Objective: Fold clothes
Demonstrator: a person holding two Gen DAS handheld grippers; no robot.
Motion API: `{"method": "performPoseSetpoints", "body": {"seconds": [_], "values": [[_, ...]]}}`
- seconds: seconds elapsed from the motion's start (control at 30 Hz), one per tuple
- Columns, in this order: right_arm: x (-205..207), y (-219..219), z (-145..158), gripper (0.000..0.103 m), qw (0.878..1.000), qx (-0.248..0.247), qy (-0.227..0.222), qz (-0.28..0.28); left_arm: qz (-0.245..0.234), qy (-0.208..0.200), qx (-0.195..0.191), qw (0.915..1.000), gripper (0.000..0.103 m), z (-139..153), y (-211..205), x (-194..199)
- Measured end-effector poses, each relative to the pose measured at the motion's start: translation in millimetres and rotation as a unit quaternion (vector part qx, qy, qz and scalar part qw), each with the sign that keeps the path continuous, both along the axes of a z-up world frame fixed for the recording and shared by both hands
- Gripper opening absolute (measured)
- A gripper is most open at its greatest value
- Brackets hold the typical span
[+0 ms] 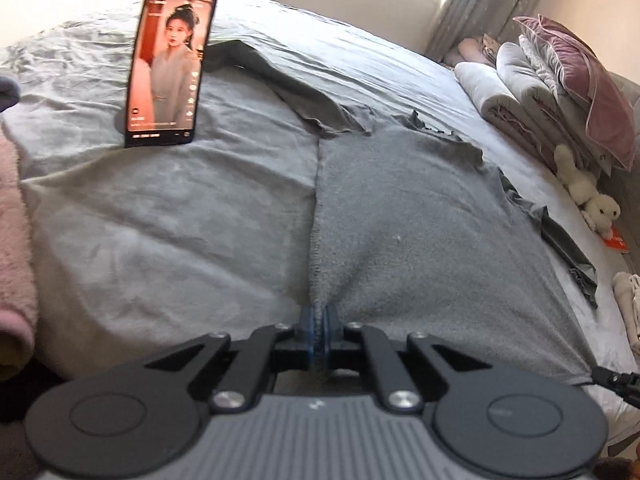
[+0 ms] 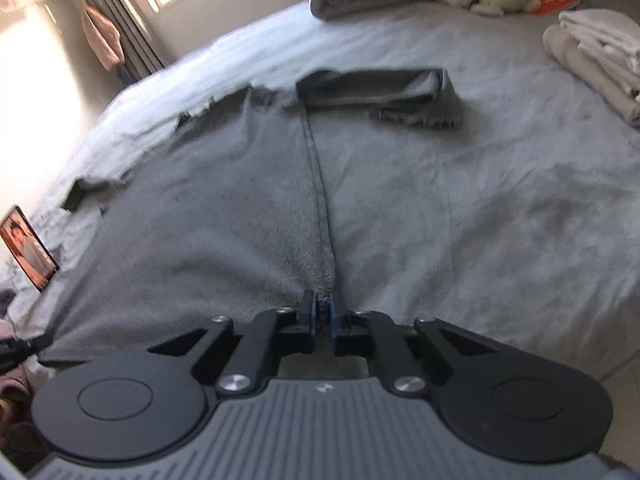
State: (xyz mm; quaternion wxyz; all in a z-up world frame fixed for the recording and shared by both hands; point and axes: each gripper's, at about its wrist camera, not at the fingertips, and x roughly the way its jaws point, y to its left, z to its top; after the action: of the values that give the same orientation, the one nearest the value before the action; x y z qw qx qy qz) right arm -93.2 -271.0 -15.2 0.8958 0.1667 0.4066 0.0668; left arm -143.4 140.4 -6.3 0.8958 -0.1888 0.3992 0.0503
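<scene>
A grey fleece top (image 1: 420, 220) lies spread flat on the bed, neckline away from me. My left gripper (image 1: 319, 312) is shut on its near hem at the left side seam. My right gripper (image 2: 324, 304) is shut on the same hem at the right side seam of the top (image 2: 220, 220). One sleeve (image 1: 280, 80) runs off to the far left. The other sleeve (image 2: 380, 88) lies folded across to the right. The hem looks stretched between the two grippers. Each wrist view catches the tip of the opposite gripper at its edge.
The grey bed sheet (image 2: 500, 200) spreads around the top. A lit phone (image 1: 168, 68) stands propped at the far left. Rolled blankets (image 1: 520, 92), a pink pillow (image 1: 580, 80) and a white plush toy (image 1: 588, 196) line the right side. Folded pale clothes (image 2: 600, 56) sit far right; pink fleece (image 1: 12, 240) lies left.
</scene>
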Motion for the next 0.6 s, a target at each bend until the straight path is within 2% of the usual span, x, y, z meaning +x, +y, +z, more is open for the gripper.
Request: {"method": "performPoseSetpoints", "body": {"seconds": [0.1,0.2,0.3,0.43,0.5,0.57,0.6], "values": [[0.4,3.2,3.4,0.007,1.000,-0.014,-0.002,0.005,0.003,0.018,0.001,0.9998,0.004,-10.0,2.0,-0.9],[6.9,5.7,-8.4,0.007,1.000,-0.023,0.019,0.007,0.002,0.028,0.008,0.9996,0.005,-23.3,-0.2,0.9],[11.7,3.4,-26.6,0.007,0.999,-0.018,0.041,-0.001,-0.003,0.021,0.026,0.9994,0.007,-25.9,-5.4,-0.1],[9.0,1.1,-26.2,0.009,0.999,-0.009,0.037,-0.006,0.010,0.008,0.015,0.9998,0.010,-20.8,-1.2,-4.2],[7.0,2.5,-21.0,0.018,0.999,-0.018,0.028,-0.009,0.017,0.002,0.009,0.9998,0.021,-18.1,1.2,-6.2],[5.6,4.9,-15.5,0.020,0.999,-0.036,0.015,-0.016,0.025,-0.009,0.010,0.9996,0.033,-14.3,2.0,-8.1],[4.9,6.1,-12.8,0.023,0.999,-0.045,0.008,-0.020,0.029,-0.019,0.016,0.9993,0.035,-11.5,1.2,-8.9]]}}
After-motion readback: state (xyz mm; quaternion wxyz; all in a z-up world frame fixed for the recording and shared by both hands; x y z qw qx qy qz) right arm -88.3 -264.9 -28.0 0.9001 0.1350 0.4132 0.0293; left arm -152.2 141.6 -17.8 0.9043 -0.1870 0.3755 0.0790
